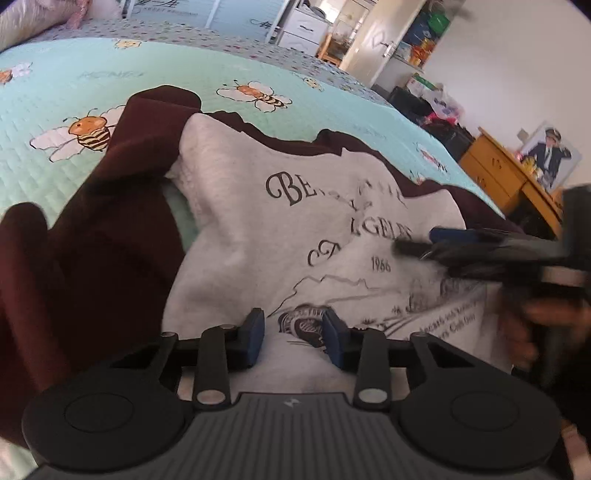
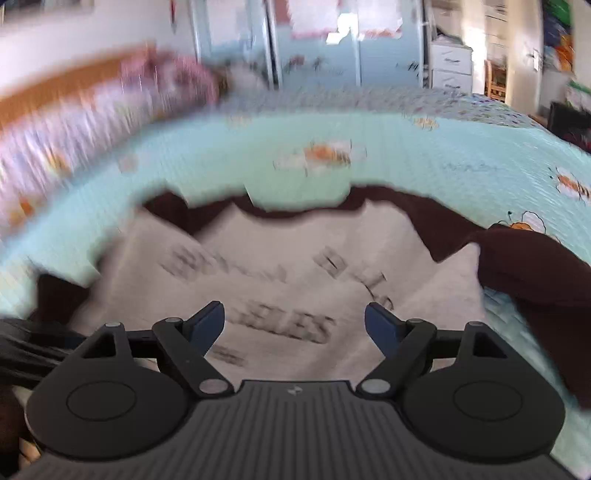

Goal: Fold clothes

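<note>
Left tongs (image 1: 293, 334): I held them part open above the sweatshirt (image 1: 288, 236), gripping nothing.
Right tongs (image 2: 294, 326): wide open, empty.
Risk: I judged a shallow pinch would drag the sweatshirt's front into creases.

My left hand-held gripper (image 1: 293, 334) tilts downward, jaws narrowly parted with nothing pinched between them. My right hand-held gripper (image 2: 294, 325) tilts downward too, jaws spread wide and empty; it shows blurred in the left view.

Bed under mint-green quilted bedspread with bee print (image 1: 155, 70); white plastic drawer unit (image 1: 301, 27) behind; cream door with metal handle (image 1: 384, 37) ajar (daylit room beyond); honey-coloured wooden dresser (image 1: 506, 177) against white wall (image 1: 509, 66); pale-blue wardrobe doors (image 2: 314, 55), blurred.
</note>
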Available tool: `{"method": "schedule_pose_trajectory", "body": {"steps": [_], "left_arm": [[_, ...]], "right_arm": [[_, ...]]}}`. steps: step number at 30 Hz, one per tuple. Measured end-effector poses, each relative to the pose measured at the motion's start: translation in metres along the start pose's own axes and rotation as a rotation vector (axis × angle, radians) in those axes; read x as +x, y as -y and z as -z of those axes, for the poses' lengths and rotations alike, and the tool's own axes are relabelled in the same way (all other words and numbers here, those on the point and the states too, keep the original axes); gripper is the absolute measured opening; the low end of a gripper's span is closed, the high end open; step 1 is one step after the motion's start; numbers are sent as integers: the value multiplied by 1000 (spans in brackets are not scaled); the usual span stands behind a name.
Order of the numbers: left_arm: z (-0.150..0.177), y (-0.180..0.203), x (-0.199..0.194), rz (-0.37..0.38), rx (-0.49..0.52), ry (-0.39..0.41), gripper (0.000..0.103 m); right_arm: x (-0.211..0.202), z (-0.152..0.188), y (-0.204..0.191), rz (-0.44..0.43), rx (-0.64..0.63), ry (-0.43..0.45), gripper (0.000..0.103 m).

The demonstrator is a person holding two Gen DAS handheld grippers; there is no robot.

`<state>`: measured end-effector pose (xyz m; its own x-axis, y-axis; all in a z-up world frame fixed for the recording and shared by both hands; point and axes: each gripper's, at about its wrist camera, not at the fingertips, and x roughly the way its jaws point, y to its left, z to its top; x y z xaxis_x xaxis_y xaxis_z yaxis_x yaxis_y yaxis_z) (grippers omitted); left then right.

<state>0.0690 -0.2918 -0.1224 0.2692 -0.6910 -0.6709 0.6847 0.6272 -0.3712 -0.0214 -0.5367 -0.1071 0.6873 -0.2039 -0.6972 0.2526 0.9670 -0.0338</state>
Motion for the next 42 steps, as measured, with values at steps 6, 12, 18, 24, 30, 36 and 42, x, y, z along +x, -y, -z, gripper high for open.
{"method": "schedule_pose_trajectory", "body": {"steps": [6, 12, 18, 24, 30, 36, 42], "left_arm": [[-1, 9, -28, 13, 33, 20, 38], [-51, 47, -41, 39, 203, 183, 71], [-94, 35, 34, -71, 178, 89, 72], [-75, 0, 89, -181, 216, -58, 59], [-50, -17, 49, -134, 150, 32, 57], [-57, 5, 21, -144, 186, 106, 62], [-99, 17, 51, -182, 281, 85, 70]], "right_arm": [[-23, 46, 94, 39, 172, -64, 61], [-73, 9, 44, 89, 56, 119, 80], [2, -42, -32, -15, -98, 144, 84], [64, -32, 1, -5, -130, -28, 92], [30, 4, 102, 47, 98, -13, 81], [-9, -19, 24, 109, -93, 134, 87], [52, -77, -29, 6, -144, 135, 88]]}}
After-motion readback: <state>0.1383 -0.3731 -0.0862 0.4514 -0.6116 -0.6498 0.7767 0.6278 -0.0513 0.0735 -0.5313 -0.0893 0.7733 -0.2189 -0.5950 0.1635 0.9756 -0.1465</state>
